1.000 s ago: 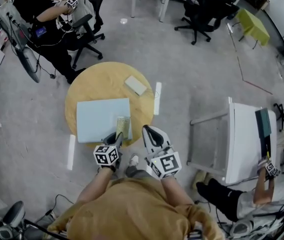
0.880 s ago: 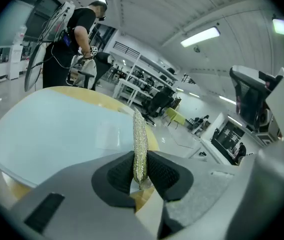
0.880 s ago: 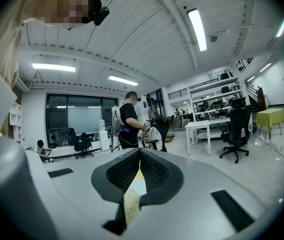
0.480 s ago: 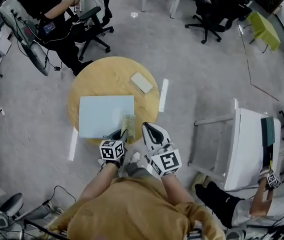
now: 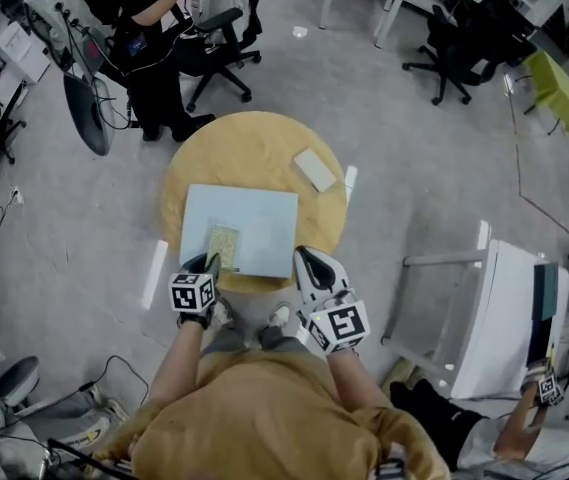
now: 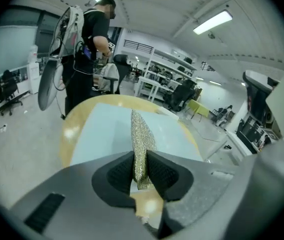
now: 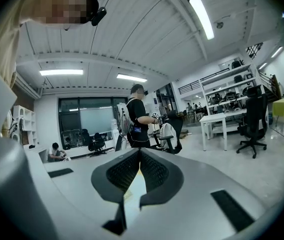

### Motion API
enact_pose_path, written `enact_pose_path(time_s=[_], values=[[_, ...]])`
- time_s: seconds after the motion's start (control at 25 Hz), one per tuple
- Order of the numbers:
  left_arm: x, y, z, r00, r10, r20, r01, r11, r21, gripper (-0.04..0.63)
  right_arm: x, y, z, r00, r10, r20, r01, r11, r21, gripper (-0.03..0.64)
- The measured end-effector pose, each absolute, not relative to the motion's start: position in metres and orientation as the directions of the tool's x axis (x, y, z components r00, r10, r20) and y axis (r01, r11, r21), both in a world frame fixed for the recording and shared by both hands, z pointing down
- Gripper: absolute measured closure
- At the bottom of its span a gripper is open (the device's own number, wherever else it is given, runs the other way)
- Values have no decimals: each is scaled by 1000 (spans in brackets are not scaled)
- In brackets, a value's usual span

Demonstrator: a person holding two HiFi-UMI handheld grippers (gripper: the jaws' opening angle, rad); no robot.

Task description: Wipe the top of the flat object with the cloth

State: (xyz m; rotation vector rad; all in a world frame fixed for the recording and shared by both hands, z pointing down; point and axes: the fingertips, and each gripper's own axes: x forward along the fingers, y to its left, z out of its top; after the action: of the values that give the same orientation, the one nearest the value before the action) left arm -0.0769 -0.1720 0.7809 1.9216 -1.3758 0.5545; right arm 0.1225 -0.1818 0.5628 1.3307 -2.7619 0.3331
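A pale blue flat board (image 5: 254, 223) lies on the round wooden table (image 5: 226, 153). On the board's left front part rests a yellow-green glittery cloth (image 5: 222, 240). My left gripper (image 5: 205, 265) is shut on the cloth's near end at the board's front edge. In the left gripper view the cloth (image 6: 141, 134) stands on edge between the pads of the left gripper (image 6: 141, 170) and stretches away over the board (image 6: 104, 129). My right gripper (image 5: 308, 261) hovers off the board's front right corner. Seen in its own view, the right gripper (image 7: 140, 168) is shut, empty and tilted up toward the room.
A small white block (image 5: 315, 169) lies on the table's far right. White strips (image 5: 153, 273) lie on the floor on both sides of the table. A person at an office chair (image 5: 214, 28) is beyond the table; a white table (image 5: 499, 318) stands to the right.
The left gripper has dragged the cloth from the board's right front part across to its left front part. The right gripper has stayed shut near the table's front edge.
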Motion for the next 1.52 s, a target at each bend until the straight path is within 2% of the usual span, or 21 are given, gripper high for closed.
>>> enact_pose_path(time_s=[0.24, 0.48, 0.72, 0.88, 1.04, 1.28, 1.52], values=[[-181, -166, 775, 208, -680, 703, -973, -73, 217, 529, 82, -183, 554, -651, -746, 140, -759, 630, -167, 616], [-228, -167, 754, 184, -746, 640, -974, -49, 223, 529, 55, -189, 545, -646, -753, 128, -763, 628, -152, 615], [-150, -221, 720, 376, -765, 523, -917, -226, 328, 529, 56, -188, 533, -598, -793, 118, -801, 585, -128, 615], [-56, -251, 721, 516, -695, 501, -851, -352, 389, 529, 83, -181, 522, -540, -834, 113, -841, 530, -106, 615], [28, -271, 744, 605, -603, 519, -794, -409, 450, 529, 122, -163, 528, -459, -876, 148, -888, 449, -99, 615], [94, -290, 776, 616, -512, 598, -785, -454, 421, 529, 170, -156, 541, -377, -910, 174, -926, 365, -101, 615], [86, -305, 788, 543, -525, 655, -831, -446, 331, 531, 195, -172, 554, -385, -907, 168, -921, 367, -128, 617]])
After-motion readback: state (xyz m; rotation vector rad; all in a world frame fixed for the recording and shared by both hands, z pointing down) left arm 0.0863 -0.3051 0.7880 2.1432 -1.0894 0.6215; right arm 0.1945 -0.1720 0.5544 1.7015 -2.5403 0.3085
